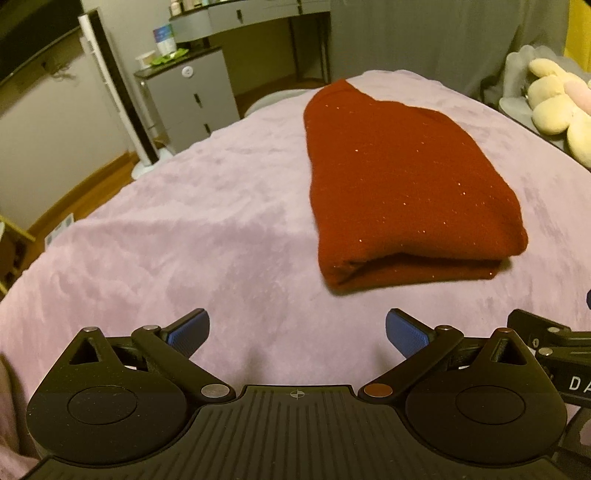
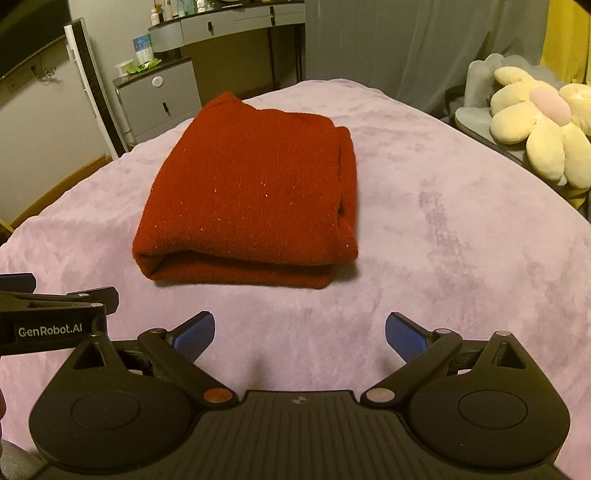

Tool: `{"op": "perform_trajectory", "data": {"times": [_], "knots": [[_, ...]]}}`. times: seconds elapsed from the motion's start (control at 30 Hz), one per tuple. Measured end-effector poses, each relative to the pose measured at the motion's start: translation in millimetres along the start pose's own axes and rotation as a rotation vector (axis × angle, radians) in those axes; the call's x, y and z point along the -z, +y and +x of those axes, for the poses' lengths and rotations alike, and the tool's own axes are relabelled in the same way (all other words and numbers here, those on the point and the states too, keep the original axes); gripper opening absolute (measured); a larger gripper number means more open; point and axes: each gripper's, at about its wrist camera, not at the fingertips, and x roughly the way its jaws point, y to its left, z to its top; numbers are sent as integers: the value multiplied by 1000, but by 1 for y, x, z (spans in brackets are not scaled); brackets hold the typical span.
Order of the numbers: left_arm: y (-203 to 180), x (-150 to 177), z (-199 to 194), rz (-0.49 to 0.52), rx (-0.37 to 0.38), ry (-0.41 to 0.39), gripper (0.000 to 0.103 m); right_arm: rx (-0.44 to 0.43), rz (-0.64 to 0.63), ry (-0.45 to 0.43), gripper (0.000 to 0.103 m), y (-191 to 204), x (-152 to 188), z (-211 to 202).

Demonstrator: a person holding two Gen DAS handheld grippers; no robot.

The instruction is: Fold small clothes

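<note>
A dark red knitted garment [image 1: 402,184] lies folded into a thick rectangle on the lilac blanket [image 1: 184,221]. It also shows in the right wrist view [image 2: 251,192], with a folded edge facing me. My left gripper [image 1: 297,334] is open and empty, a short way in front of the garment's near edge and to its left. My right gripper [image 2: 299,334] is open and empty, just in front of the garment's near edge. Part of the right gripper [image 1: 554,343] shows at the right of the left wrist view, and the left gripper [image 2: 55,310] at the left of the right wrist view.
A grey drawer cabinet [image 1: 188,99] and a grey desk [image 1: 258,22] stand beyond the bed's far edge. A white tower fan [image 1: 114,81] stands at the left. A yellow plush flower [image 2: 535,129] sits on a grey chair at the right.
</note>
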Motion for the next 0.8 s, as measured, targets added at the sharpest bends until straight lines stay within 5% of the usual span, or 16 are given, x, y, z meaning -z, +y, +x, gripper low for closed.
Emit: {"op": "perform_trajectory", "data": {"times": [0.8], "knots": [[-7,-1,1,28,11,-5,103,3,28,-4,99,-6,-2,1]]}}
